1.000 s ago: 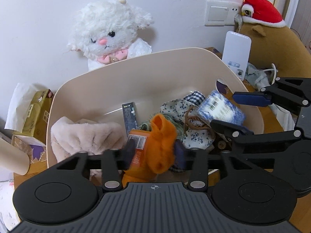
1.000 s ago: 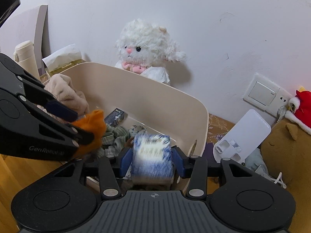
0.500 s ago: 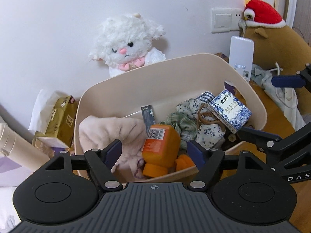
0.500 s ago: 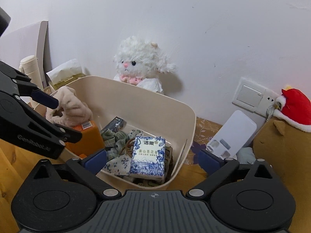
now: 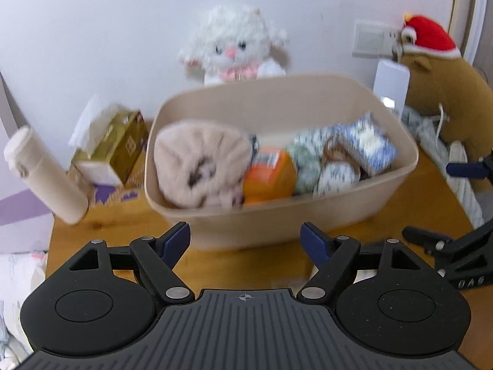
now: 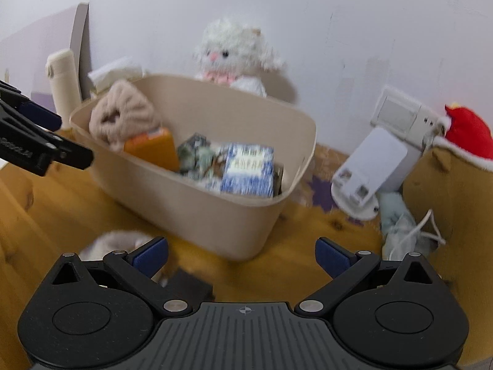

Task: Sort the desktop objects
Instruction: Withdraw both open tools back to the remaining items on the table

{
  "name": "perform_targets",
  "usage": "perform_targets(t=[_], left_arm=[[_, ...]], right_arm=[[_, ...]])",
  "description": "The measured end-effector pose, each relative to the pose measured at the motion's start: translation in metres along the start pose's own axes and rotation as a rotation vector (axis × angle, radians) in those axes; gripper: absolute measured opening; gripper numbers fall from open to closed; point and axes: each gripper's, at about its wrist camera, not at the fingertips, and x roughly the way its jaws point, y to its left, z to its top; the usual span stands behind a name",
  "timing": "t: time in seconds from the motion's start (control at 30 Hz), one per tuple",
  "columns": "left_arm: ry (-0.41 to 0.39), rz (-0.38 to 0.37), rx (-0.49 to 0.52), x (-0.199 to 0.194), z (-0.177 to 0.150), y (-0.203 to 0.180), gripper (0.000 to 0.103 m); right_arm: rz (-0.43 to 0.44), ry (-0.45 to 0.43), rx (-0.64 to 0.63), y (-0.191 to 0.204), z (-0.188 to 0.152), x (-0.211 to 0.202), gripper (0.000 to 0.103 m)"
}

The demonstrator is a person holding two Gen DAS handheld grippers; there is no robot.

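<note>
1. The beige bin (image 5: pixel 277 215) stands on the wooden desk (image 5: pixel 117 225), holding an orange box (image 5: pixel 268 175), a blue-and-white patterned box (image 6: pixel 249 169) and a pink fluffy cloth (image 5: pixel 197 160).
2. The left gripper (image 5: pixel 245 240) has just been opening; its jaws are wide, nothing between them, short of the bin.
3. The right gripper (image 6: pixel 242 256) gapes wide and empty.
4. A white plush lamb (image 5: pixel 234 46) sits behind the bin, a tissue box (image 5: pixel 114 145) to its left.
</note>
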Motion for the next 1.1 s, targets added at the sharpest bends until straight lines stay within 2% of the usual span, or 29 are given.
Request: perform_targets(t=[0.43,0.6,0.83,1.1], left_arm=[[0.174,-0.024,-0.032,0.018,-0.053,0.005,0.08],[0.244,-0.048,-0.021,0.026,-0.06,0.003,0.08],[0.327,-0.069,-0.033,0.038,-0.068,0.0,0.08],[0.363,-0.082,-0.026,0.047,-0.073,-0.014,0.08]], right_arm=[[0.021,0.1,0.005,0.014,-0.028,0.016,0.103],[0.02,0.155,-0.004,0.021,-0.031,0.028,0.103],[0.023,0.172,-0.024,0.033,-0.03,0.038,0.103],[0.009,0.196,-0.041,0.042,-0.029,0.051,0.103]])
